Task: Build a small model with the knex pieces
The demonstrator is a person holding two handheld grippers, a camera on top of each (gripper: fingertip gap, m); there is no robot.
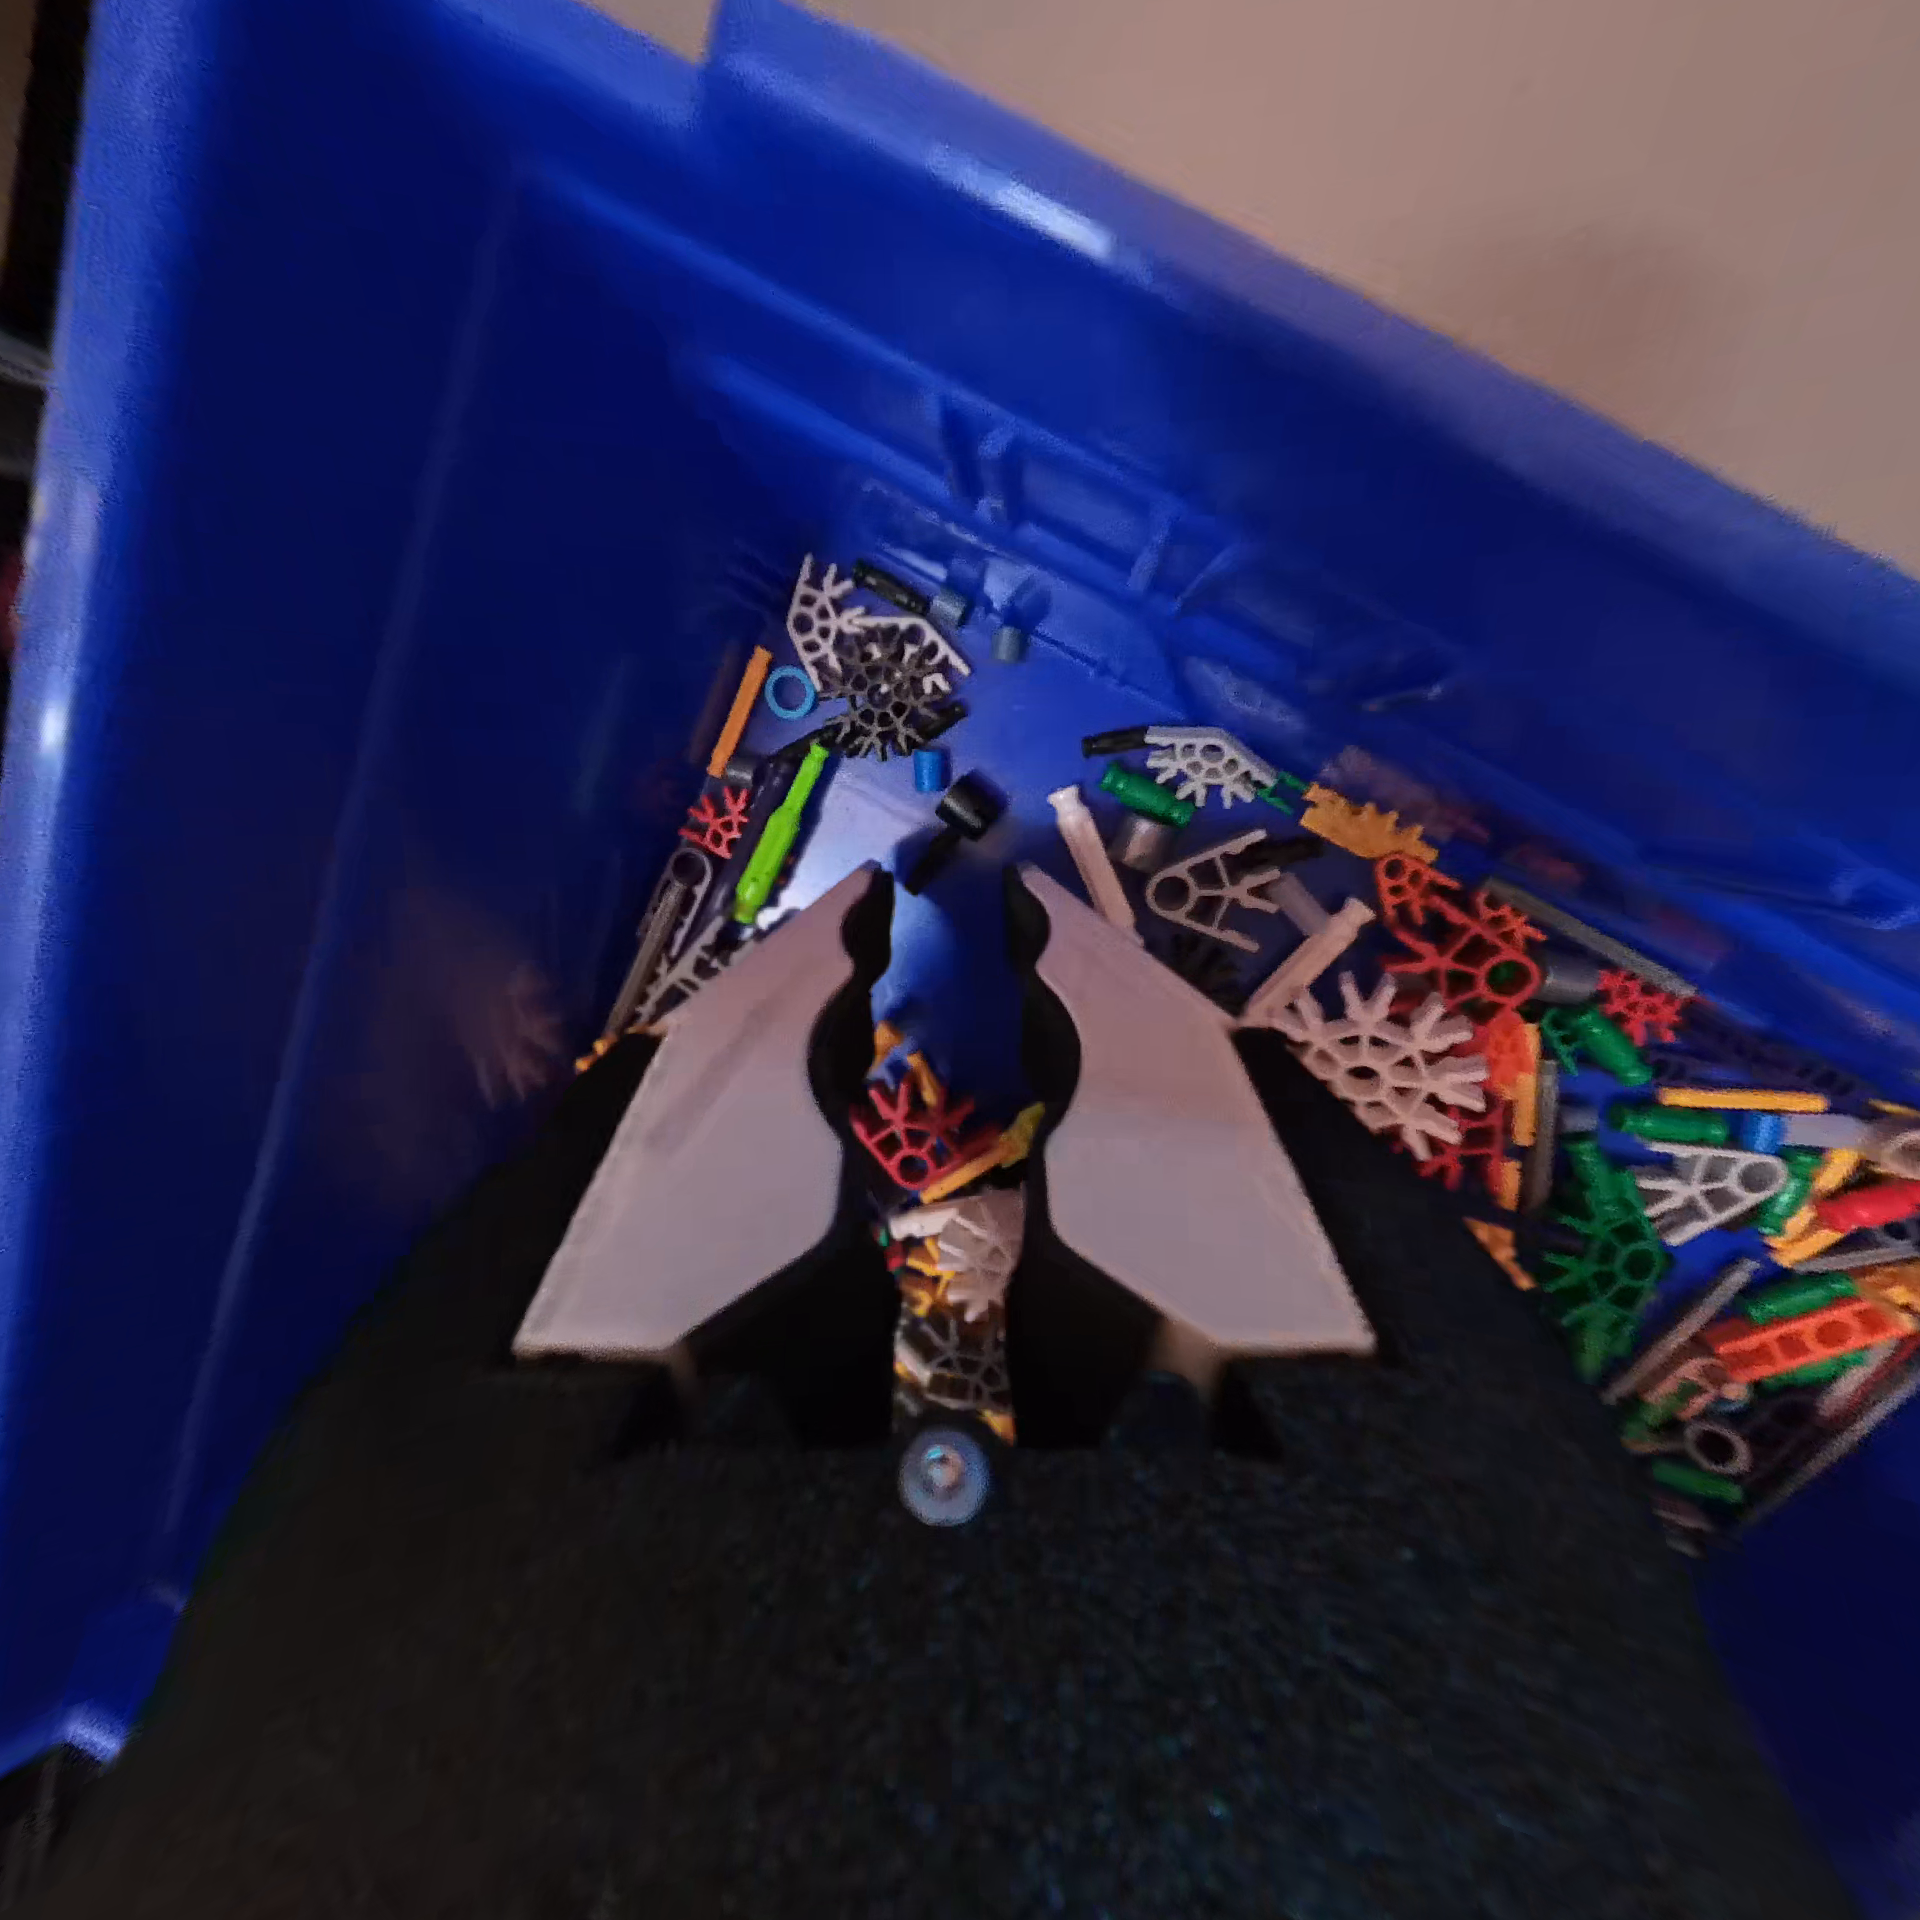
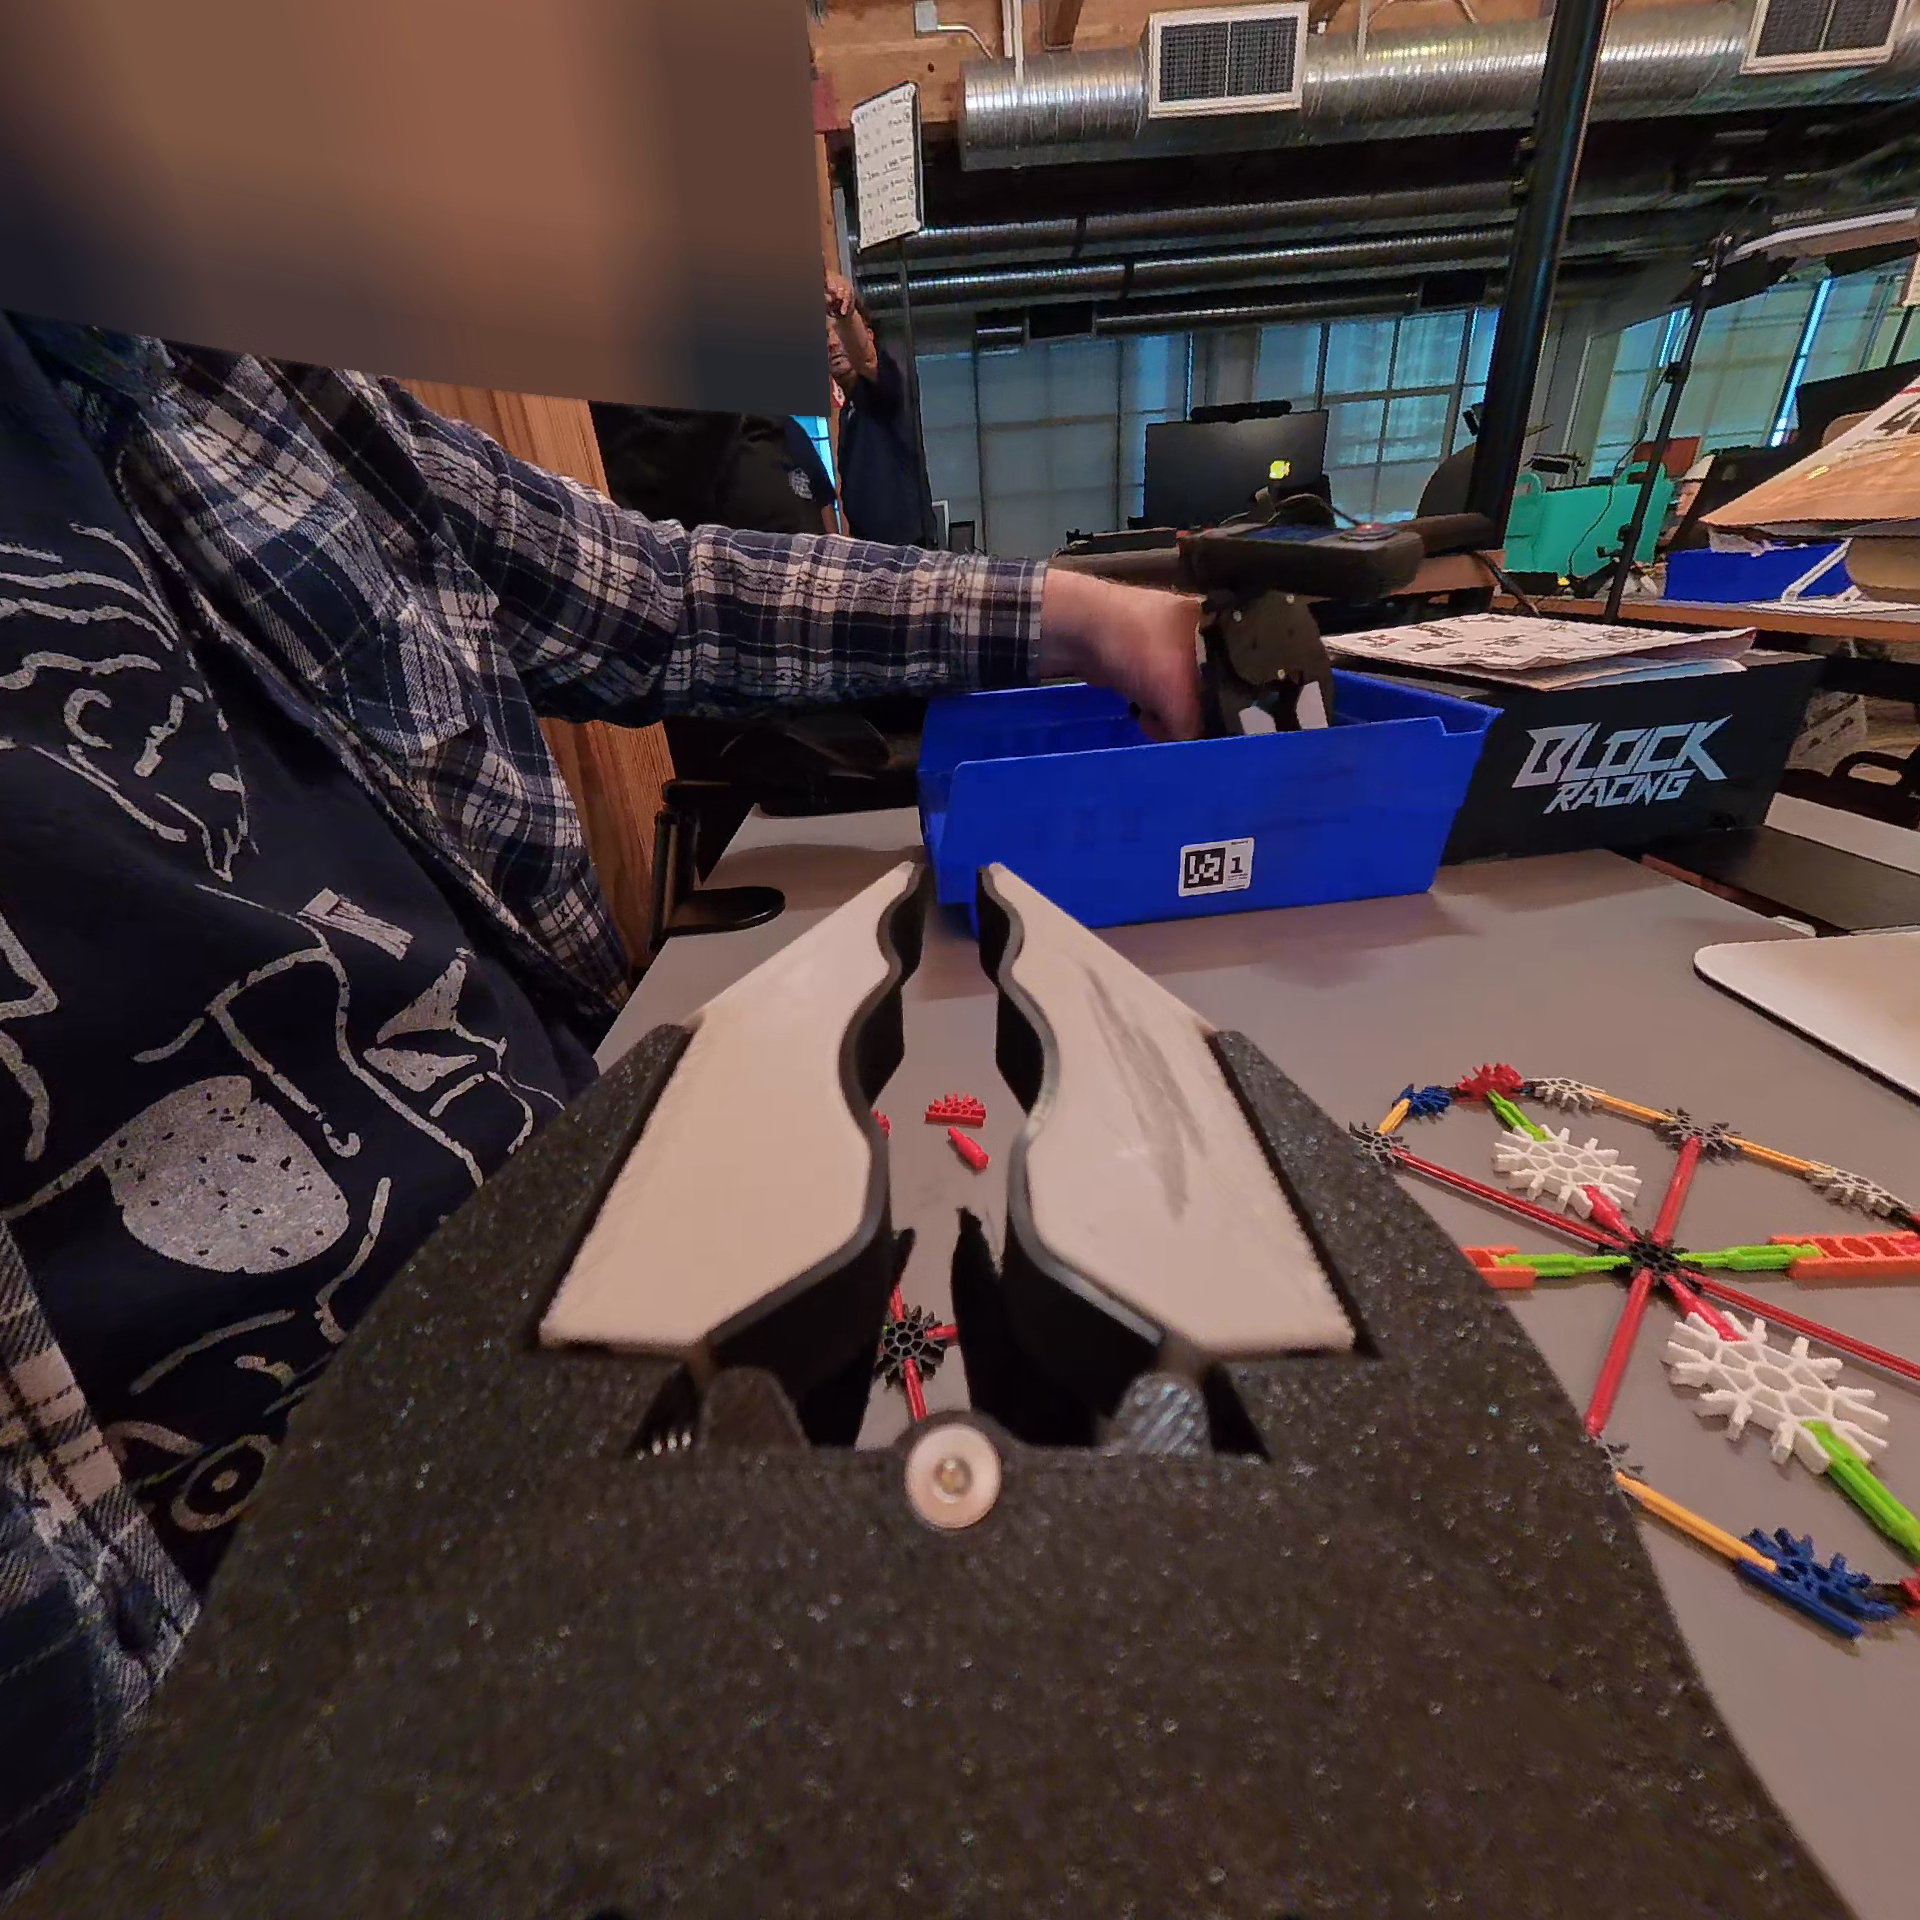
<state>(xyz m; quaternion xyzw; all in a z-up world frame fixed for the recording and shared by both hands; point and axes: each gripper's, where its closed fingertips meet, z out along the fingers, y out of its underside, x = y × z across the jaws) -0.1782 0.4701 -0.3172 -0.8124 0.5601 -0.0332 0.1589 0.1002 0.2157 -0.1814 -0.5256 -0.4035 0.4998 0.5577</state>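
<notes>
My left gripper (image 1: 951,894) is open and empty, reaching down into a blue plastic bin (image 1: 416,623). The bin floor holds several loose toy rods and connectors. A small black cylinder piece (image 1: 971,805) lies just beyond the fingertips, and a red connector (image 1: 914,1132) shows below, between the fingers. The right wrist view shows this left gripper (image 2: 1273,707), held by a hand, dipped into the bin (image 2: 1195,821). My right gripper (image 2: 951,883) is narrowly open and empty above the grey table (image 2: 1299,997). A red connector (image 2: 956,1110) and a short red rod (image 2: 966,1148) lie under it.
A flat wheel-shaped model of rods and snowflake connectors (image 2: 1652,1257) lies on the table to the right. A black box (image 2: 1621,769) with papers on top stands beside the bin. A pale flat slab (image 2: 1829,997) sits at the right edge. The person's torso fills the left.
</notes>
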